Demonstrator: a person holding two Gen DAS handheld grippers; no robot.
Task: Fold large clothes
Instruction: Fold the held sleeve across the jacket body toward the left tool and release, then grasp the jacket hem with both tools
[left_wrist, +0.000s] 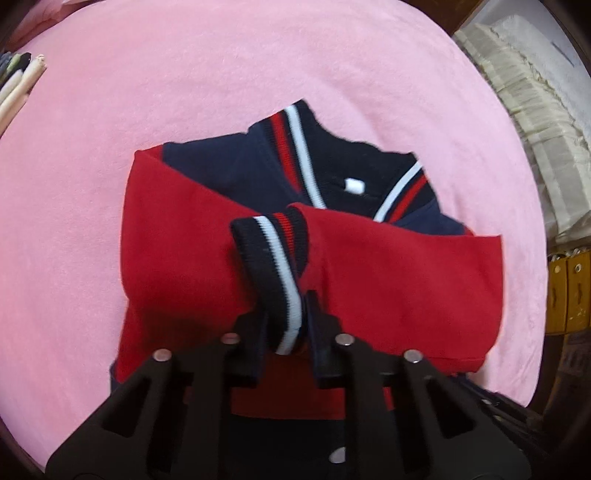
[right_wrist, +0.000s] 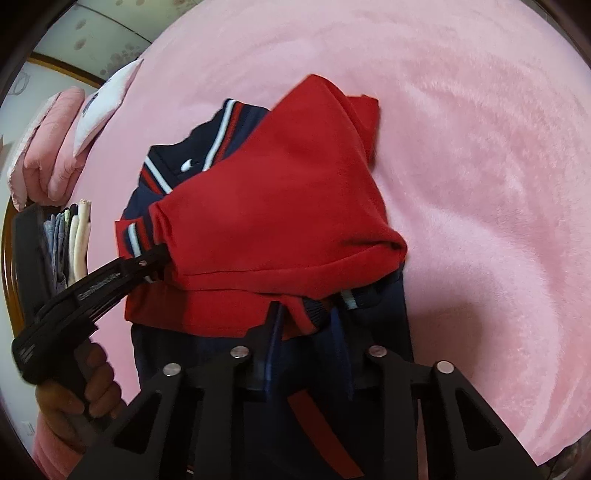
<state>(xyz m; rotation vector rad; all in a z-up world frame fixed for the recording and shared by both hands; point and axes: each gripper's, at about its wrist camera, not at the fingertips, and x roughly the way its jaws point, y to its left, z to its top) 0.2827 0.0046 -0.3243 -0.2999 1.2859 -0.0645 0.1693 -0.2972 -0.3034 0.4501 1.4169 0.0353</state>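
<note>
Jacket (left_wrist: 258, 177) lies on the pink blanket (left_wrist: 221, 74), collar away from both tools. Nearest, the left gripper (left_wrist: 286, 325) pinches the striped cuff (left_wrist: 273, 258); the right gripper (right_wrist: 306, 325) grips the hem. Red sleeves cross the chest beyond.

Even indoor light, slightly soft focus; strong fisheye bending, dark vignette at corners; soft shadow beside jacket (right_wrist: 280, 206).

Fuzzy pink blanket-covered bed (left_wrist: 258, 74) (right_wrist: 480, 147) carrying everything. Navy-and-red knit jacket with striped ribbed trim (left_wrist: 229, 177) (right_wrist: 280, 192) lying directly on it, mid-surface. Quilted pink pillow (right_wrist: 48, 147) and white cushion (right_wrist: 107, 99) sitting at far edge.
</note>
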